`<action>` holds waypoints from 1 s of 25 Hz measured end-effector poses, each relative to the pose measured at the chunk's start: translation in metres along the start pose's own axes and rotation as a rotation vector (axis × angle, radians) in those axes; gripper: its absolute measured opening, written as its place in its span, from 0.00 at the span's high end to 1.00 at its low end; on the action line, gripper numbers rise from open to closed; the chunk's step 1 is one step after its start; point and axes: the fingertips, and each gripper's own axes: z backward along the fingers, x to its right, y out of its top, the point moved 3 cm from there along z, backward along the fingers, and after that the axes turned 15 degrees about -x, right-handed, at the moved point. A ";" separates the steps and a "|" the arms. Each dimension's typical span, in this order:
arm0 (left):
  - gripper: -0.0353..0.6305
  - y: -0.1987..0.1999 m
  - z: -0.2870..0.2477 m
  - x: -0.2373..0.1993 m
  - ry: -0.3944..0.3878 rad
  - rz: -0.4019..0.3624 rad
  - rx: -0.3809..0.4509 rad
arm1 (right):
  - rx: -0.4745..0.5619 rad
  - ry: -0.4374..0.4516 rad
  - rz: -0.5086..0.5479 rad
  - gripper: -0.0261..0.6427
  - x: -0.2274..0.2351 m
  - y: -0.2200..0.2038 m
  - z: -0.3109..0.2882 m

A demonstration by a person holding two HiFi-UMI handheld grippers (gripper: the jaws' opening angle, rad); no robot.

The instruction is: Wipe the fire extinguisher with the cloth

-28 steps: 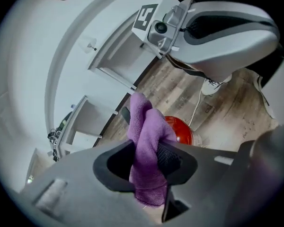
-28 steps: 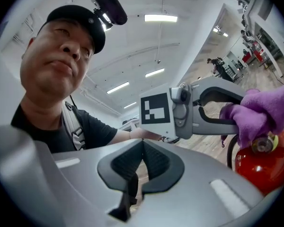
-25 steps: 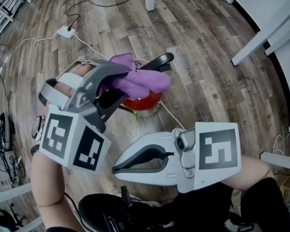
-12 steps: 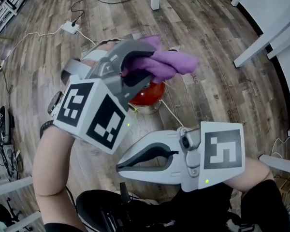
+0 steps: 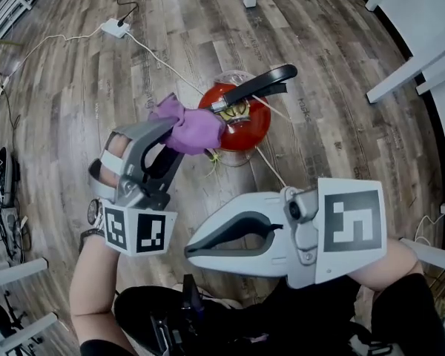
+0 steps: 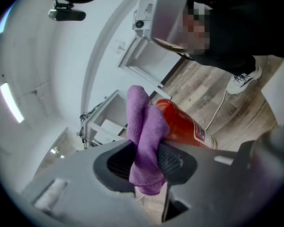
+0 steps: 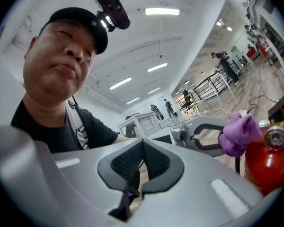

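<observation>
Head view, upper centre: a red metal fire extinguisher with a black lever handle (image 5: pixel 246 122) stands upright on the grey-brown wooden plank floor (image 5: pixel 319 35).

The left tool (image 5: pixel 176 138) is clamped on a bunched purple microfibre cloth (image 5: pixel 195 130). In the left gripper view the wad sits between both ribbed pads and appears pressed against the cylinder's upper left shoulder.

The right tool (image 5: pixel 193 249), lower centre, has its jaws fully together with nothing between them. It is well apart from the extinguisher.

We judge the cloth soft, light and limp. It is best gripped at a thick fold, as it is now, so that a loose lobe does the wiping.

We judge the extinguisher heavy, rigid and smooth-painted, likely slippery under the pads. It is best steadied at the neck or lever, not on the round body.
</observation>
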 end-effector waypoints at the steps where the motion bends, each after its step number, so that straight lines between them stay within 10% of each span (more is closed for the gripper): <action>1: 0.76 -0.006 0.000 0.005 0.017 0.008 -0.007 | 0.003 -0.002 0.005 0.96 0.000 0.002 -0.001; 6: 0.76 -0.030 -0.017 0.063 -0.037 0.009 -0.108 | 0.036 -0.070 0.009 0.96 0.004 0.013 0.012; 14: 0.76 -0.067 -0.096 0.174 -0.401 0.065 -0.250 | 0.410 -0.225 -0.104 0.96 0.043 0.045 0.063; 25: 0.76 -0.116 -0.157 0.289 -0.671 0.130 -0.458 | 0.490 -0.300 -0.210 0.96 0.066 0.040 0.087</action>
